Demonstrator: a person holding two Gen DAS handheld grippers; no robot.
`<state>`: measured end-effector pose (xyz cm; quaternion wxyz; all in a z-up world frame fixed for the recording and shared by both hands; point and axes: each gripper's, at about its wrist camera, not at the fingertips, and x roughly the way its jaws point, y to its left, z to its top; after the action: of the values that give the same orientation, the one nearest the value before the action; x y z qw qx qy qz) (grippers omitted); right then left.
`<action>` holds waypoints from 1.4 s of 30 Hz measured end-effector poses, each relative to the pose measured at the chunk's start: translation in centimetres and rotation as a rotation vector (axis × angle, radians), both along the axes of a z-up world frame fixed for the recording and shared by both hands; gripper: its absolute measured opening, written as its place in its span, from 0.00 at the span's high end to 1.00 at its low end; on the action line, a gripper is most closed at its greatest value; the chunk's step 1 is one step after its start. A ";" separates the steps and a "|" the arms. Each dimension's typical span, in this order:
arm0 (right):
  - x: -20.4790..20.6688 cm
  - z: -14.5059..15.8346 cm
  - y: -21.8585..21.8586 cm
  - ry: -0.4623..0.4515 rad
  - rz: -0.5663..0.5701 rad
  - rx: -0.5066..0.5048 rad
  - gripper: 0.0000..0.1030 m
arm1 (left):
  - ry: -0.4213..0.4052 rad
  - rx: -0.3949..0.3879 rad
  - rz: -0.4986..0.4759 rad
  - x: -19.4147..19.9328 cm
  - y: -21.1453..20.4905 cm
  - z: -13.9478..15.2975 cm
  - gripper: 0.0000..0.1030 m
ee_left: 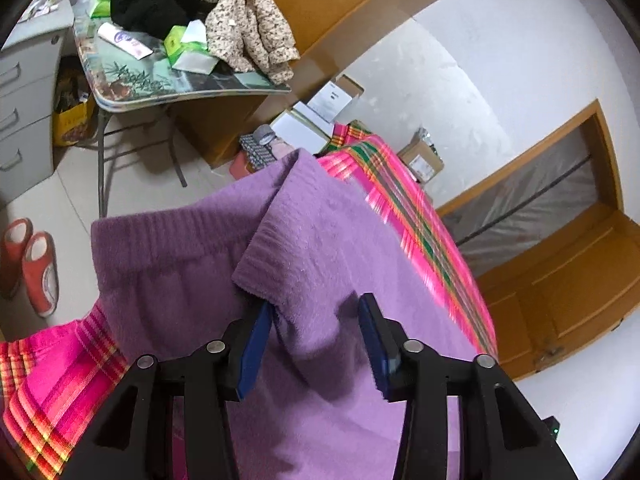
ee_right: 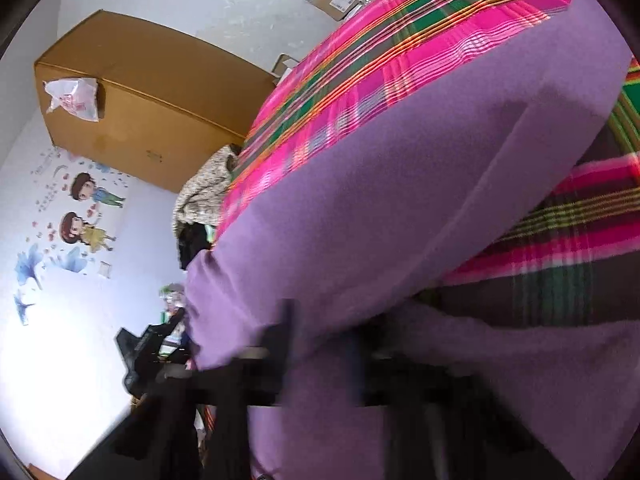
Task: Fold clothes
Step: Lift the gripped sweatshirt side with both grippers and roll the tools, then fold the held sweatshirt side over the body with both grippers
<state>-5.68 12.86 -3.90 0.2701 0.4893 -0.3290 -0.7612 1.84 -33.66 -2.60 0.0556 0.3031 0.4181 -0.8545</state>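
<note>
Two views: both were filled largely by one purple sweater (ee_left: 320, 248).

Left wrist view, garment: the purple sweater was spread over a pink plaid bedcover (ee_left: 420, 216), with a ribbed cuff or hem edge folded across its middle.
Left wrist view, gripper: the left gripper (ee_left: 316, 332) was seen from behind, its blue pads (ee_left: 256, 344) set well apart; a ridge of sweater cloth rose between them, touching the left-hand pad, but no clamping was shown.
Left wrist view, surroundings: a folding table (ee_left: 120, 96) stood beyond the bed, loaded with a speckled jacket (ee_left: 248, 28), a black garment (ee_left: 156, 0) and green packets (ee_left: 184, 44). Red slippers (ee_left: 32, 264) were seen on the floor, a grey drawer unit (ee_left: 24, 112) beside the table, and cardboard boxes (ee_left: 420, 160) near the wall.

Right wrist view, garment: the sweater (ee_right: 380, 208) lay on the same bedcover (ee_right: 392, 40), heavily blurred.
Right wrist view, gripper: the right gripper (ee_right: 324, 348) was smeared by motion; purple cloth ran down between its dark fingers (ee_right: 280, 344), yet whether it was pinched could not be told.
Right wrist view, surroundings: a large brown carton (ee_right: 144, 92) was seen against the wall, with cartoon stickers (ee_right: 84, 216) below it.
</note>
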 end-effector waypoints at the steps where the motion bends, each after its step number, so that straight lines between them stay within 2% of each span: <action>1: 0.0 0.0 0.3 0.002 -0.003 0.004 0.97 | 0.003 -0.011 -0.001 -0.1 0.0 0.2 0.73; 2: -0.1 -0.1 0.4 0.003 -0.006 -0.006 0.97 | 0.003 -0.019 0.000 -0.1 0.0 0.4 0.89; 3: -0.1 0.1 0.3 0.010 -0.002 -0.006 0.97 | 0.002 -0.027 0.000 -0.2 0.0 0.6 0.92; 8: -0.3 2.3 0.3 0.087 0.011 -0.025 0.97 | 0.024 -0.080 -0.008 -0.8 0.2 2.5 0.94; 18: 1.1 9.6 0.4 0.289 0.033 -0.098 0.97 | 0.143 -0.198 -0.052 -1.8 0.9 9.2 0.95; 24: 3.9 11.4 -1.3 0.333 0.106 -0.078 0.97 | 0.151 -0.229 -0.062 -0.5 0.2 10.2 0.95; 29: 6.6 9.4 -2.0 0.299 0.180 -0.032 0.97 | 0.108 -0.228 -0.068 1.7 -0.7 8.2 0.95; 39: 9.0 -0.9 -3.6 0.031 0.281 0.045 0.97 | -0.071 -0.129 -0.044 4.4 -3.5 -0.3 0.95; 42: 9.4 -0.7 -3.6 0.041 0.283 0.039 0.97 | -0.074 -0.133 -0.044 4.5 -3.4 -0.6 0.95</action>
<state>3.70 9.29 -4.65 0.3718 0.5203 -0.2361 -0.7317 6.31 -37.07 -3.24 0.0723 0.3390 0.3516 -0.8696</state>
